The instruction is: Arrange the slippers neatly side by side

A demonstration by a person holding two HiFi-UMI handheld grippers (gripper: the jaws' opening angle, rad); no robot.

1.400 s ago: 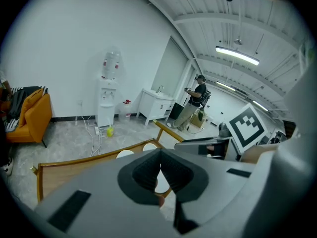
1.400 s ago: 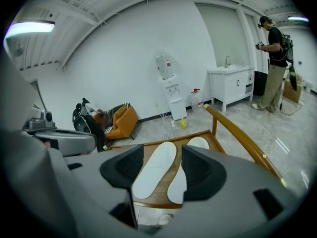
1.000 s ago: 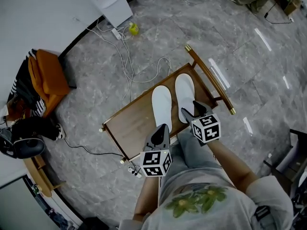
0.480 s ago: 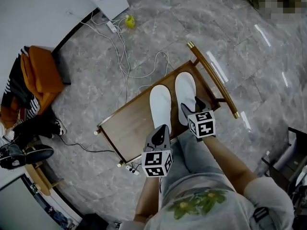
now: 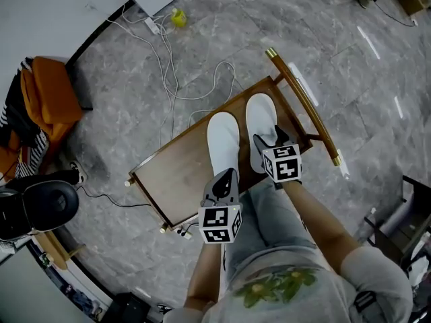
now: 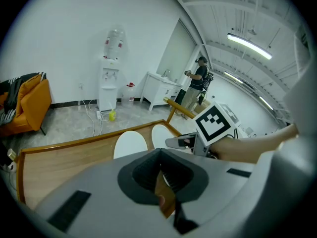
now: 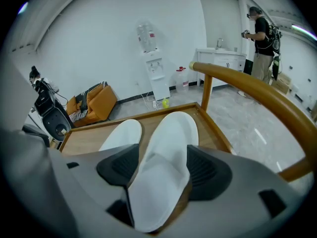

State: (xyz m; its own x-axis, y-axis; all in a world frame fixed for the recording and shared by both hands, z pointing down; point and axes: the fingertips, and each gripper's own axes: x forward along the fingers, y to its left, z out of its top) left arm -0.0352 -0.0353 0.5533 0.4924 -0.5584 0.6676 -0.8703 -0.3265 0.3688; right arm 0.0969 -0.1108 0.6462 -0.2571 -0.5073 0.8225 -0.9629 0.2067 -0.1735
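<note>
Two white slippers lie side by side on a wooden chair seat (image 5: 172, 173), toes pointing away from me. My left gripper (image 5: 225, 178) hovers at the near end of the left slipper (image 5: 223, 136); its jaws are shut with nothing in them, and only wood shows below them in the left gripper view. My right gripper (image 5: 271, 141) is at the heel end of the right slipper (image 5: 260, 120). Its jaws are opening, and in the right gripper view the right slipper (image 7: 173, 133) lies between the two pads (image 7: 119, 167), with the left slipper (image 7: 121, 135) beside it.
A curved wooden back rail (image 5: 303, 103) borders the seat on the right. White cables (image 5: 172, 66) and a yellow object (image 5: 178, 17) lie on the grey floor beyond. An orange seat (image 5: 44, 99) is at the left. A water dispenser (image 7: 157, 78) and a standing person (image 7: 260, 38) are farther off.
The head view has drifted, so the chair sits a little higher and to the left. Both grippers stay at the slippers' near ends. The slippers have not moved.
</note>
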